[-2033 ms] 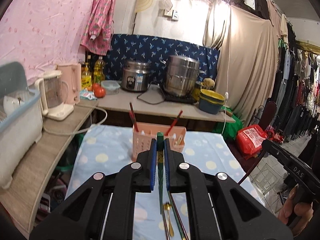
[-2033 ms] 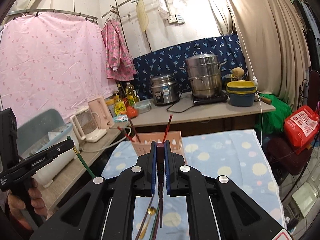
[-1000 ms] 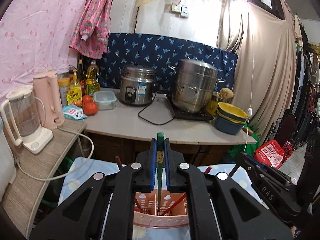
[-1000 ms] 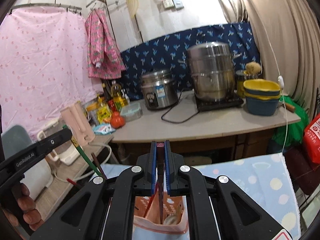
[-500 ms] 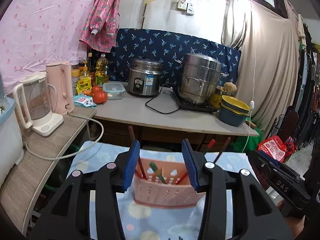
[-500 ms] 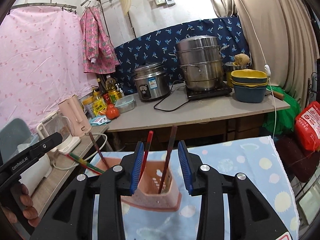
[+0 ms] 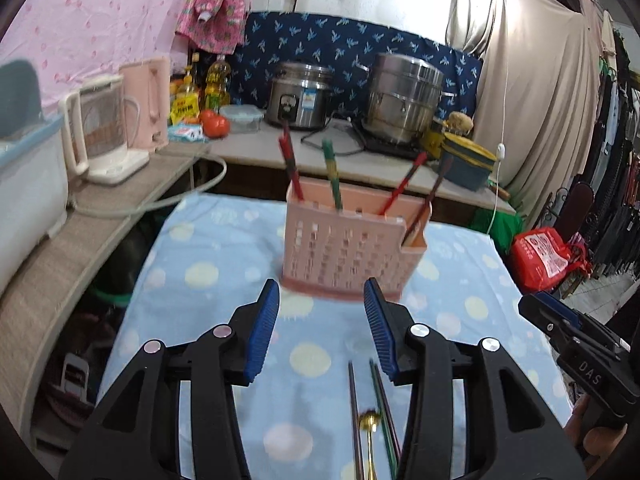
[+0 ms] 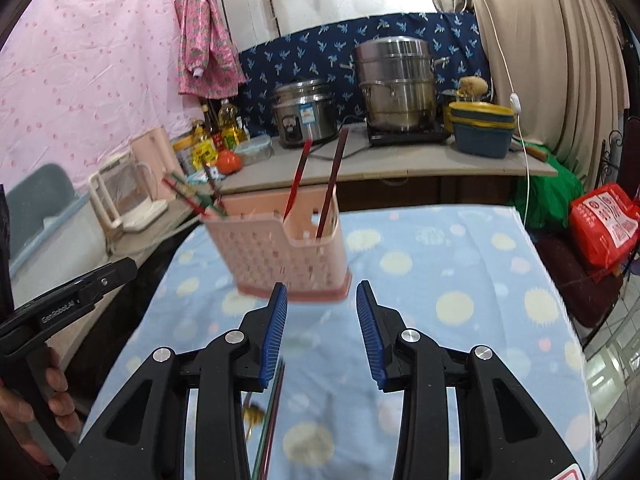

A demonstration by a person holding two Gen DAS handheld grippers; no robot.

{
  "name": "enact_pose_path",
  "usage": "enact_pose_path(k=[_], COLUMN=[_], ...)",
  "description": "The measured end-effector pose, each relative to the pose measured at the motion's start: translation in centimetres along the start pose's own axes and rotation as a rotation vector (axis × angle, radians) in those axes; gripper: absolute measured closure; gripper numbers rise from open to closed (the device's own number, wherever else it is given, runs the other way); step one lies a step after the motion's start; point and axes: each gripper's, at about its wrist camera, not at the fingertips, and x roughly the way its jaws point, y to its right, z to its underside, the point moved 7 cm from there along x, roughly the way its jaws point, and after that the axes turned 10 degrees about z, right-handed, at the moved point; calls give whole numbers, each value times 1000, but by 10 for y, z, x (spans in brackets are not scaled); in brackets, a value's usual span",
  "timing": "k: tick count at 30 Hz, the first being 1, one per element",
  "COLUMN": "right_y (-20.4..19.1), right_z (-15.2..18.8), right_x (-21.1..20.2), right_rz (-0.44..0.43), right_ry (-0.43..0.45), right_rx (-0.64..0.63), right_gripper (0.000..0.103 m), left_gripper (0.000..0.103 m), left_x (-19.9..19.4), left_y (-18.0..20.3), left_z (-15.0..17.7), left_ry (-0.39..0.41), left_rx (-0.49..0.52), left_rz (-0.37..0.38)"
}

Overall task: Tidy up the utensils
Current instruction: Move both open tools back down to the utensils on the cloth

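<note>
A pink slotted utensil holder [image 7: 348,248] [image 8: 280,256] stands on the blue dotted cloth, with several chopsticks leaning in it: a green one [image 7: 332,176], red ones [image 7: 402,188] [image 8: 298,178] and a dark one [image 8: 330,184]. My left gripper [image 7: 322,328] hangs open and empty just short of the holder. My right gripper [image 8: 322,330] is open and empty too, on the near right of the holder. Loose chopsticks [image 7: 354,412] [image 8: 272,412] and a gold spoon [image 7: 370,428] [image 8: 252,412] lie on the cloth under the grippers.
Behind the cloth-covered table [image 7: 208,264] runs a counter [image 7: 248,148] with a rice cooker [image 7: 302,94], a steel steamer pot [image 7: 404,100], stacked bowls [image 8: 482,132] and bottles. A side shelf at left carries kettles [image 7: 100,136] and a dish rack [image 7: 24,176]. A red bag [image 7: 544,256] sits at right.
Both grippers opened and let their chopsticks drop into the holder, then drew back and sank toward the cloth. The holder now lies farther ahead of both.
</note>
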Motion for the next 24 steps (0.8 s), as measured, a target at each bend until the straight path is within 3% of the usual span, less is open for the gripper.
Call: enact_pose_path(k=[14,20,24], right_y=[-23,-26,-23], right_z=[152,197,209], right_x=[-43,-52,-59], right_rz=[14,2,12], right_ry=[-178,-245,-255], right_rx=[-74,-54,-48], right_gripper=[68,68,68], left_gripper=[61,61,56], left_x=[-14,-20,-21], left_y=[-5,7,19], left_z=[157,194,209], left_ry=[-251,-296,-317], left_rx=[-43,-43,-21], left_rz=[19,54,69])
